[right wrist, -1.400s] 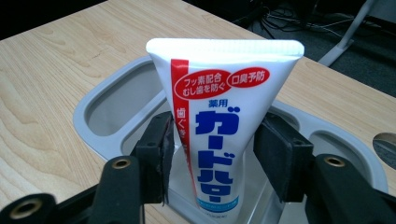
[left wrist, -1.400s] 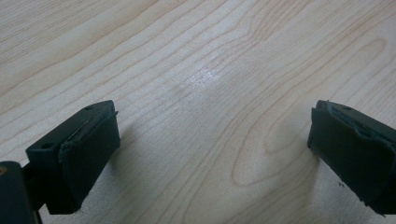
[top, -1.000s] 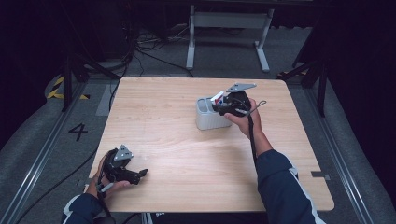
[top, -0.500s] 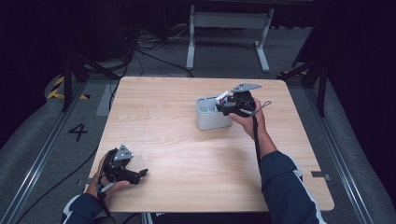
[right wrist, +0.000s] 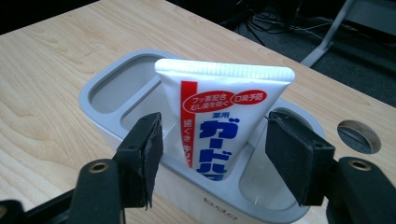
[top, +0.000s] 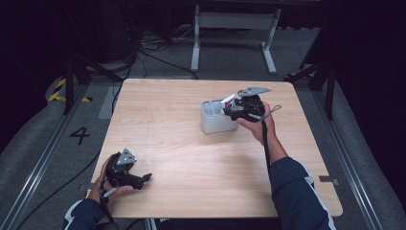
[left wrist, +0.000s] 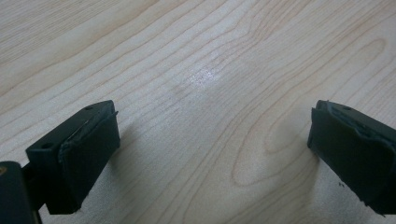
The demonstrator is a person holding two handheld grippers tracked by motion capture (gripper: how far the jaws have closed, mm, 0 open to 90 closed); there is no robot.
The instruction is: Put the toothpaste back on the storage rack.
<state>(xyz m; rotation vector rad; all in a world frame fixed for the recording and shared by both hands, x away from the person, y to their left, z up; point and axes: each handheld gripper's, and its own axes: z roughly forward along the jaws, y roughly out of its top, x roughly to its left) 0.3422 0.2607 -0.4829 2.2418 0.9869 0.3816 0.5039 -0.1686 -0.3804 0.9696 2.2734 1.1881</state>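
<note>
A white toothpaste tube (right wrist: 219,121) stands crimp-end up in the middle compartment of the grey holder (right wrist: 107,112) on the wooden table (top: 167,120). The right gripper (right wrist: 215,154) has just been opening; its jaws flank the tube with gaps on both sides, gripping nothing. The left gripper (left wrist: 210,154), wide open and empty, rests well apart near the table's front corner.

A holder (top: 218,123) stands on the desk (top: 182,110), right of centre toward the far edge. A tube (right wrist: 224,116) stands upright in its middle compartment. The right hand-held gripper (top: 234,111) is at the holder's right side; the left hand-held gripper (top: 143,178) lies at the near left corner
</note>
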